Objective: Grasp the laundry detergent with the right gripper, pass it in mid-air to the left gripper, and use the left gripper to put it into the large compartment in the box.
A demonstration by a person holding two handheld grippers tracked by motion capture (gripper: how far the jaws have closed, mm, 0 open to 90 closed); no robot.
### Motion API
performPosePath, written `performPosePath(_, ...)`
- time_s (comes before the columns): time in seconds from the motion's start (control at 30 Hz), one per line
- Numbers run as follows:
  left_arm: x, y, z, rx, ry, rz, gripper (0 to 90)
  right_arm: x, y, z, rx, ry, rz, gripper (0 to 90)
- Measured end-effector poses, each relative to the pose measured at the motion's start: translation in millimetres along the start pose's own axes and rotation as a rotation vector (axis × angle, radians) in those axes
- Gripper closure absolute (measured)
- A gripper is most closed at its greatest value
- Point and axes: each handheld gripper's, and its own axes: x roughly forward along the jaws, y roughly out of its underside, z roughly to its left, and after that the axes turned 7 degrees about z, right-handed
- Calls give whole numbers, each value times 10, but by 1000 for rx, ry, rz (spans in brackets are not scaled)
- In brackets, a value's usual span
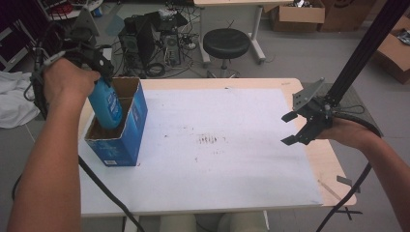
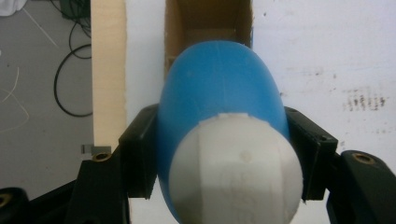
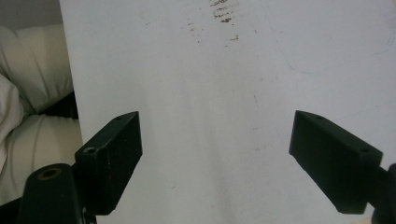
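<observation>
Blue bottle (image 1: 105, 104) upright, base down in box (image 1: 138, 113)

Lower end of the blue bottle (image 1: 105, 107) is hidden inside the open box (image 1: 126, 137), its white cap (image 2: 236, 170) is blurred and cut off by the bottom edge in the left gripper view, box interior mostly blocked there, and the box label print is too small to read.

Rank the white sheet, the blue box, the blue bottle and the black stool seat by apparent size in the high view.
1. white sheet, by far the largest.
2. blue box.
3. black stool seat and blue bottle: too close to rank; the stool stands farther from the camera, and the bottle is partly hidden by the box and the left gripper.
</observation>
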Motion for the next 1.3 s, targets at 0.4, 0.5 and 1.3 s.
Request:
performPosePath(0.4,564,67,83,10,17,24,381,24,27,-8,5,-3,1,169)
performPosePath(0.5,685,82,96,14,23,25,381,41,32,-13,4,-6,1,169)
performPosePath(1.3,1336,137,74,39,37,79,381,89,61,-42,25,-12,6,170)
